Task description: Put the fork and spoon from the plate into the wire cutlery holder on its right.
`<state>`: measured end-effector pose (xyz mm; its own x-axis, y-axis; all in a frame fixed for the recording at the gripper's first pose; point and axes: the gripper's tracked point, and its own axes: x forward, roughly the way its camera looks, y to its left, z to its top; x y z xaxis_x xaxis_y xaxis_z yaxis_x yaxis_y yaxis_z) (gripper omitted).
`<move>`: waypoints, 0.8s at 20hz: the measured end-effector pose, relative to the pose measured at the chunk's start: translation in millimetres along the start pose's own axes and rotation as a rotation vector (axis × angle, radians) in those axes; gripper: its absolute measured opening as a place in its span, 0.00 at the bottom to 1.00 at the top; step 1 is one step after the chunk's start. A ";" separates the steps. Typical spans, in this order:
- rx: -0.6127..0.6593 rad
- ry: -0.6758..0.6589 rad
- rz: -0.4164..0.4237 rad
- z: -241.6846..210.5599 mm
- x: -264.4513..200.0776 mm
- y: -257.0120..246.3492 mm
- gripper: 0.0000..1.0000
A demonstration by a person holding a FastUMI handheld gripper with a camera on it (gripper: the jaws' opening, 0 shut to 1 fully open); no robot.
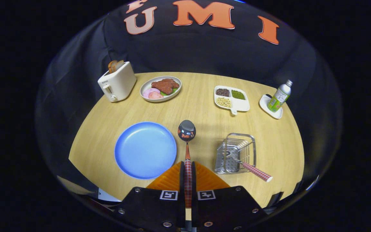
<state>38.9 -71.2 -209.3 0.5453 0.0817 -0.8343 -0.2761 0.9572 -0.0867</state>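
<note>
- While the gripper (188,175) has its fingers pressed close on the checked handle of the spoon (187,130), the bowl of the spoon stands out ahead of them, above the wooden table (201,96), between the blue plate (145,149) and the wire cutlery holder (236,153).
- That plate lies bare; the fork (257,172) already rests in the holder, its checked handle sticking out towards the near table edge.
- My judgement: the spoon is the last item; carry it right until it is over the holder's open top, tip it so one end points down, and let go only once that end is inside the wire.
- Keep clear of the fork's jutting handle; a knock could tip the light holder.
- The fork's tines are lost among the wires; the spoon's handle end is hidden between the fingers; whether the spoon touches the table I cannot tell.
</note>
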 end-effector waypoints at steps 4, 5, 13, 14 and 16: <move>0.025 0.052 -0.016 -1.6 -16.4 -30.9 0.08; 0.024 0.067 -0.022 -3.1 -19.5 -38.3 0.08; -0.008 0.223 -0.061 -10.7 -30.2 -78.6 0.08; -0.019 0.242 -0.067 -10.2 -29.9 -80.7 0.08; -0.024 0.282 -0.060 -8.3 -25.9 -81.7 0.08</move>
<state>40.7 -153.9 -185.2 0.3200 -0.0586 -0.9456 -0.2702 0.9510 -0.1504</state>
